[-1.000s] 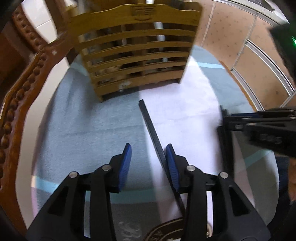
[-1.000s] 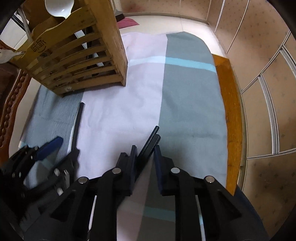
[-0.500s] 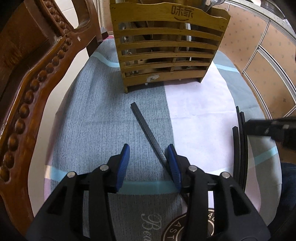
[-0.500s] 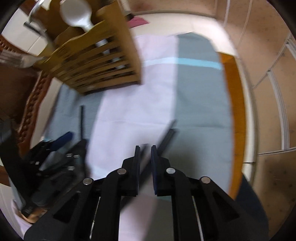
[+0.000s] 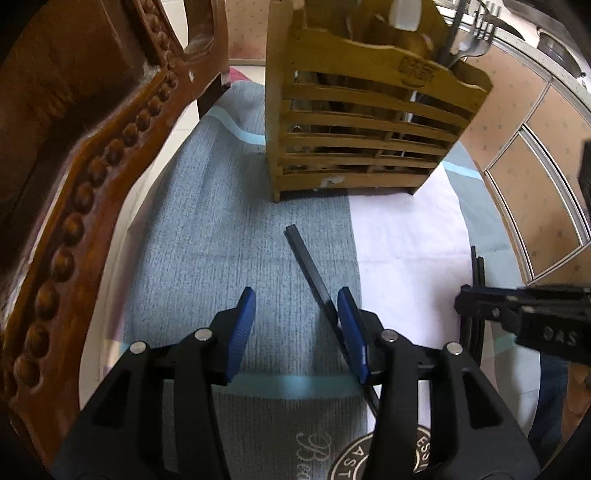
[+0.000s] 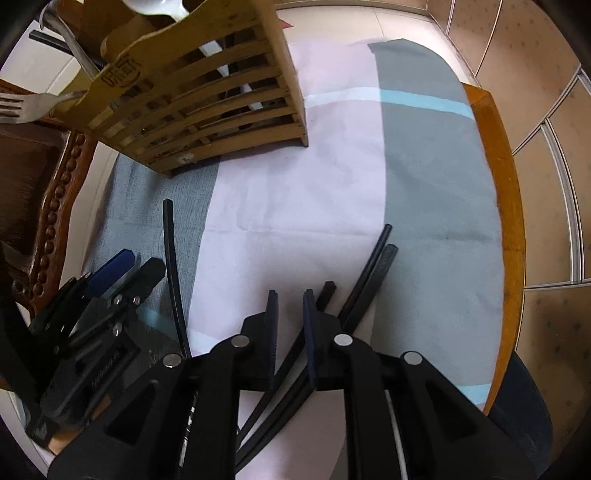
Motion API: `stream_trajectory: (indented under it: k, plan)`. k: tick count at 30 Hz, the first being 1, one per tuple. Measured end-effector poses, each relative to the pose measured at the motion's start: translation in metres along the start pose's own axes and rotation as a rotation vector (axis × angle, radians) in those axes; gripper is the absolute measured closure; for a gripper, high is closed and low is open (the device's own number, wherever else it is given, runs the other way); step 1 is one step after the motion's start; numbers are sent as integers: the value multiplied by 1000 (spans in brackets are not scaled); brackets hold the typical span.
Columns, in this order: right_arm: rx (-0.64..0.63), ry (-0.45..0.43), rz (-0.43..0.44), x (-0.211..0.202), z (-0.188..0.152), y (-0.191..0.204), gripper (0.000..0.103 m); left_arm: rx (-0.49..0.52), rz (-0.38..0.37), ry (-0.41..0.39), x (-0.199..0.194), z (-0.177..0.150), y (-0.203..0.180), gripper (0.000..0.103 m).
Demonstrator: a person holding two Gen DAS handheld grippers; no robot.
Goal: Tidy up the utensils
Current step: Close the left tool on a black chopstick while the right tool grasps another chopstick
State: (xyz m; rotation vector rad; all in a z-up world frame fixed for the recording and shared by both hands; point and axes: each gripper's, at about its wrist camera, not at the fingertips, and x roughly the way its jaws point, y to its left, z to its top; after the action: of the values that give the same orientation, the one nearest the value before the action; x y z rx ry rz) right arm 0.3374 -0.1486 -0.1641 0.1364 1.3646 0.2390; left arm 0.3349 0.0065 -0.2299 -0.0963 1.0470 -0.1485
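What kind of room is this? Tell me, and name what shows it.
Probably a home dining or kitchen area: a wooden cutlery rack holding forks, a carved wooden chair, and black chopsticks on a cloth-covered table.

black chopsticks point(image 6: 364, 275) | yellow-brown slatted holder point(image 5: 362, 122) | grey-pink-teal striped cloth point(image 6: 332, 192) | blue pads point(image 5: 242, 334)

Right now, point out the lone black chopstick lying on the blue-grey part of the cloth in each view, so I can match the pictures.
Left wrist view: the lone black chopstick runs diagonally from centre down to the right blue pad of the near hand-held gripper.
Right wrist view: it lies lower left, curving beside the other hand-held gripper.
Shared landmark: the wooden utensil holder stands beyond its far tip in both.
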Motion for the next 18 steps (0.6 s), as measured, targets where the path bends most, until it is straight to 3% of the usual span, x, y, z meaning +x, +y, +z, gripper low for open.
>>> stream_trajectory:
  k: [4,6,9,12,16,18]
  plan:
    - [16,5,32,-2,1,-8,81,-24,-34,21,12,13,1,60]
    - [24,14,49,-1,4,-18,81,-10,-8,16,20,22,-2,64]
    - [46,21,78,2,18,-33,81,63,48,12,27,32,-11,71]
    - [38,16,45,4,25,-37,81,141,76,-8,29,31,-21,80]
    - [51,35,22,10,27,-32,81,194,40,-3,27,25,-32,87]
    - [38,36,16,10,31,-31,81,191,-14,13,27,22,-35,87]
